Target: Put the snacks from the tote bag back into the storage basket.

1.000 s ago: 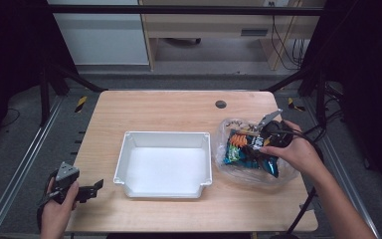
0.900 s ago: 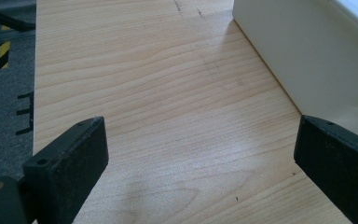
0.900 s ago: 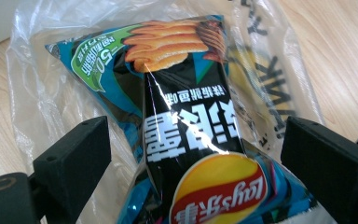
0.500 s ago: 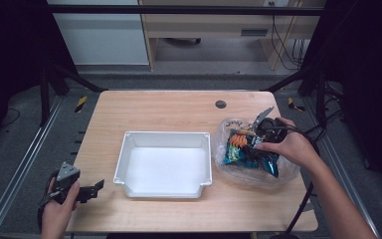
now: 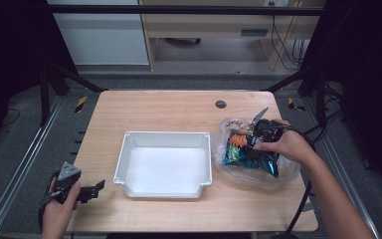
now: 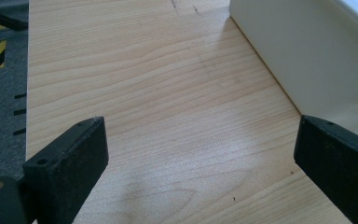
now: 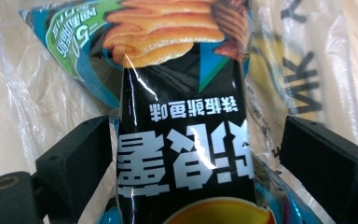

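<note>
A clear plastic bag (image 5: 284, 175) of snack packs lies at the table's right side. My right gripper (image 5: 249, 141) reaches into it from the right. In the right gripper view a black snack pack (image 7: 186, 140) with white lettering stands between the jaws of my right gripper (image 7: 196, 163). The jaws have just been closing, but a gap remains on both sides of the pack, so the gripper is open. A blue and green pack (image 7: 74, 51) lies behind it. My left gripper (image 5: 97, 187) rests open at the front left corner of the table, nothing between its fingers (image 6: 70, 163).
A white tray (image 5: 165, 135) sits in the middle of the wooden table (image 5: 169, 107); its outer wall (image 6: 307, 56) is just right of my left gripper. A small dark round cap (image 5: 221, 104) is set in the table at the back. Black frame rails flank the table.
My right hand has moved left and slightly down, deeper into the bag and over the snack packs. The left hand has kept still.
</note>
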